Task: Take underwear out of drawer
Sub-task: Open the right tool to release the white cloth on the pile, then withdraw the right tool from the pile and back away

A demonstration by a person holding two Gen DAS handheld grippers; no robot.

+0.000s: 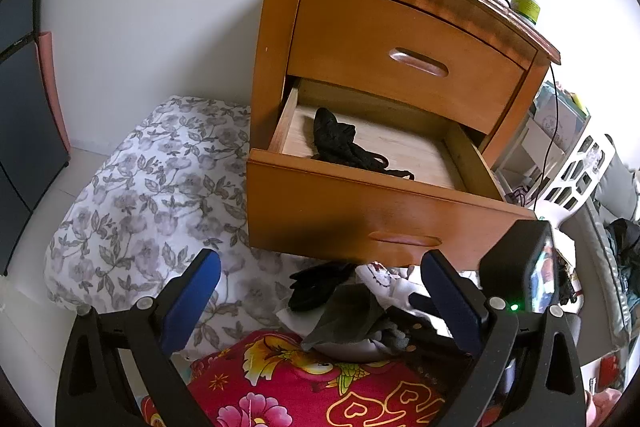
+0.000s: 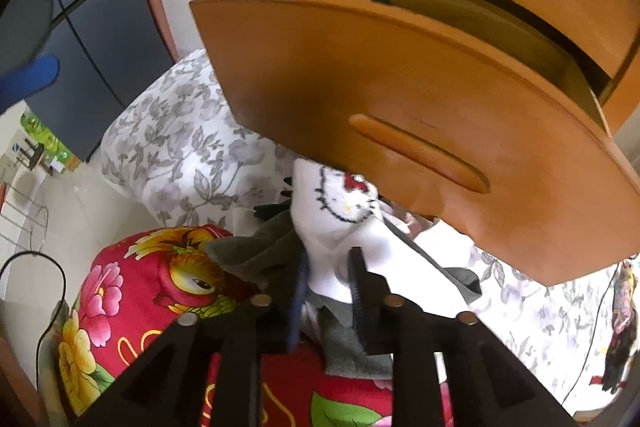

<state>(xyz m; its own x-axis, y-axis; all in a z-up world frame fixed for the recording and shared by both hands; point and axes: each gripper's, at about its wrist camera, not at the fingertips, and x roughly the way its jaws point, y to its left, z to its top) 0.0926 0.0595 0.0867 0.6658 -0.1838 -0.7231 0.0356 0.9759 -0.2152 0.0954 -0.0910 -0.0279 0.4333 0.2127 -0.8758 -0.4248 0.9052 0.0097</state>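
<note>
bedding holds white underwear between right tool.

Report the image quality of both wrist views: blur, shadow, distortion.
Left wrist view: mostly sharp, with heavy fisheye bending, a dark vignette at the corners, and a shadow across the open drawer front. Right wrist view: softer, the drawer front blurred and bulging, the white garment close to the lens, daylight even, no glare.

L: my left gripper tilts downward, fingers spread wide, nothing between them | R: my right gripper pitched steeply down, fingers narrowly apart around white cloth, grip uncertain
</note>
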